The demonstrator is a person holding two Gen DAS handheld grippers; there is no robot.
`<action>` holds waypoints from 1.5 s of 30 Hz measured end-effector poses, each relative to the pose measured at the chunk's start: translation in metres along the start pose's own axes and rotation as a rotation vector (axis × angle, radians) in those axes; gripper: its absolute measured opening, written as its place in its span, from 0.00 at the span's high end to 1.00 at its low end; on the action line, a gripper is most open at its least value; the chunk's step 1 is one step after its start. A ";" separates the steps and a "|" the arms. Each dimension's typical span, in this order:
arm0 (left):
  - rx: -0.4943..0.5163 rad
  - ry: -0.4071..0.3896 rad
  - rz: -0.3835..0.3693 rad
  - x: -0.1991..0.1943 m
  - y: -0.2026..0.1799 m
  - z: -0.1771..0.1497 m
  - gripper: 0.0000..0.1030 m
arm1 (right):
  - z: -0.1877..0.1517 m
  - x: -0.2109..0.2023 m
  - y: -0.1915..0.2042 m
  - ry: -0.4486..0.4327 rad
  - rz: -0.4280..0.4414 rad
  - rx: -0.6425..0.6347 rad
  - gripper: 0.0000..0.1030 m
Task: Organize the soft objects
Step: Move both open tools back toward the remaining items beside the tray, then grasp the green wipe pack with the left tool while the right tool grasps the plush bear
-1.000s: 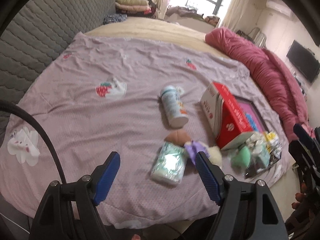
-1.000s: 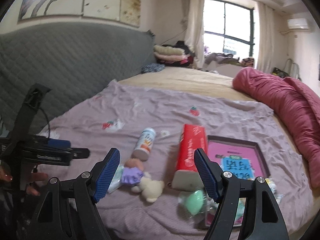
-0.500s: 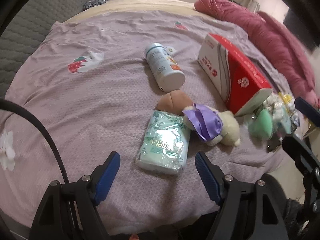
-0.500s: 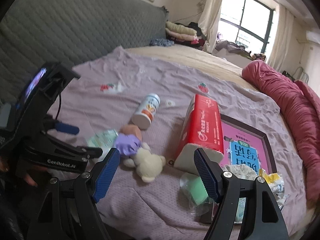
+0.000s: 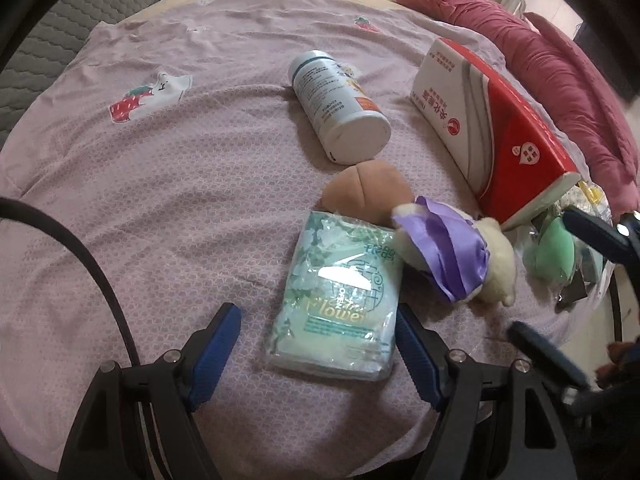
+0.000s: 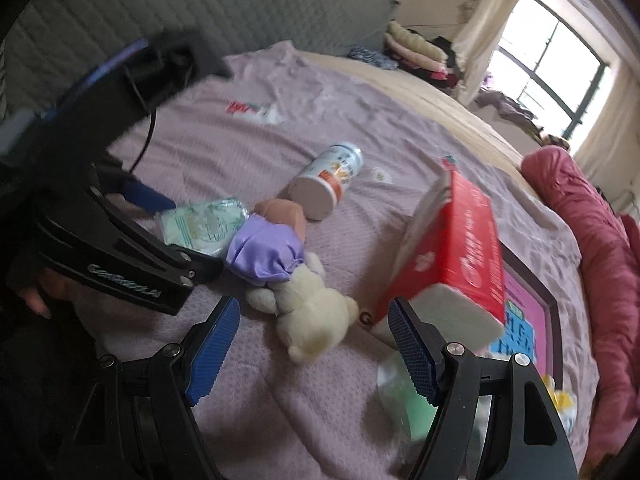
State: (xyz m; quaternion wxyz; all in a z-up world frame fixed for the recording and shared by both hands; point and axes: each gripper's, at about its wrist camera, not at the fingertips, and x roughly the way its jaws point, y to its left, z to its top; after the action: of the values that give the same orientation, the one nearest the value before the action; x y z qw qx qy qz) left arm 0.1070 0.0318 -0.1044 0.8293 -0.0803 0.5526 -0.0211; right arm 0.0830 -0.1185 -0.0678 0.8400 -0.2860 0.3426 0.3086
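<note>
Left wrist view: one tissue pack (image 5: 340,300) on the lilac sheet (image 5: 160,184), one plush doll (image 5: 444,248) touching its right edge, one white bottle (image 5: 340,108) beyond, one red box (image 5: 496,128) further right. Left gripper (image 5: 318,350) hovers low, jaws spread around the pack's near end. Right gripper (image 6: 314,346), jaws apart, points at the doll.

A lilac sheet (image 5: 160,184) is covering the bed, and lying right on it are a tissue pack (image 5: 340,304), a doll (image 5: 436,236), a bottle (image 5: 340,108) on its side, a red box (image 5: 492,128) and a framed picture (image 6: 524,320).
</note>
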 end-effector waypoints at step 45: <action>0.000 -0.081 -0.035 -0.010 0.005 -0.005 0.52 | 0.001 -0.040 -0.035 -0.159 0.128 0.269 0.52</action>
State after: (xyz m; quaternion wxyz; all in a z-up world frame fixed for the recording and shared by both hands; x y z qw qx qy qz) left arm 0.0977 0.0378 -0.0978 0.8506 -0.0909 0.5169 -0.0322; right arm 0.0857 -0.1533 -0.0275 0.8738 -0.1234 0.3307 0.3344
